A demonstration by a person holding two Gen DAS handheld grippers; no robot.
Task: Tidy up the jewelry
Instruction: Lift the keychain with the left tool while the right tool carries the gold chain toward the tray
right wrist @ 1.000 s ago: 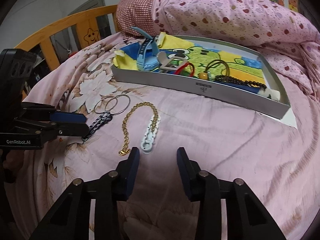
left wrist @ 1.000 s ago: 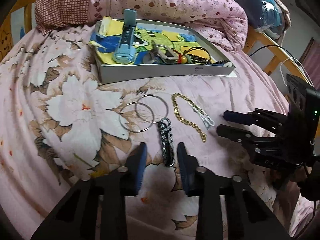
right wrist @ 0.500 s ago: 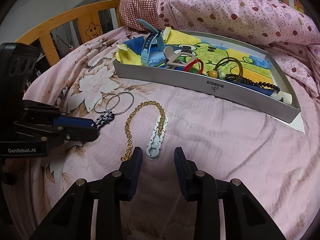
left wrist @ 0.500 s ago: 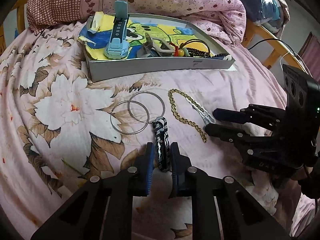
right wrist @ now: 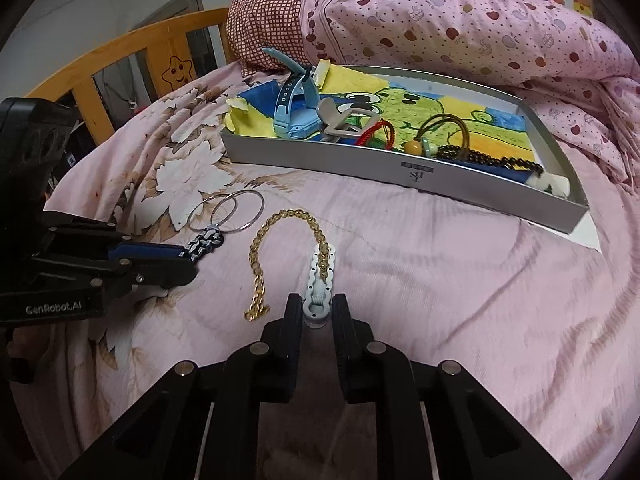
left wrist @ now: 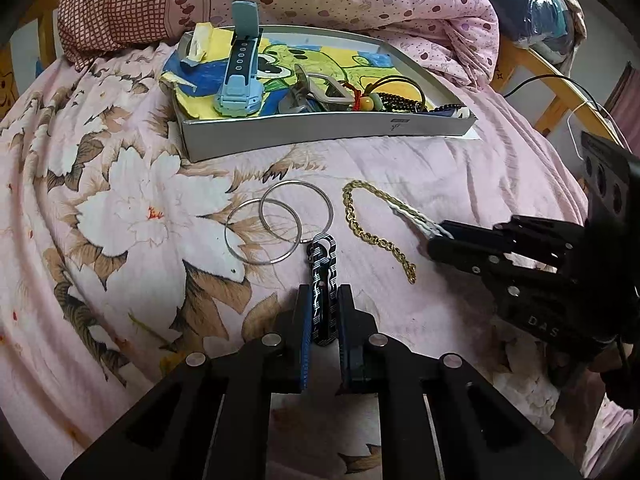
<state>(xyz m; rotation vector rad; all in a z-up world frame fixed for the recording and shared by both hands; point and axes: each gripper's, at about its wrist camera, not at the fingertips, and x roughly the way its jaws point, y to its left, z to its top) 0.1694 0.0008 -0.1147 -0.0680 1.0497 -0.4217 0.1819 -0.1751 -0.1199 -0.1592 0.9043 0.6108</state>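
Now the flowered bed carries a grey tray of trinkets, two steel rings and a gold chain nearby. Wider a second ago, the left gripper fingers pinch the black-and-white bracelet; the right gripper has closed on the white bracelet.

Black-and-white chain clasp lies flat on the bed, pinched at its near end, far end hooked to two overlapping silver rings. Beside them, a gold chain arcs into a white clasp, also pinched.
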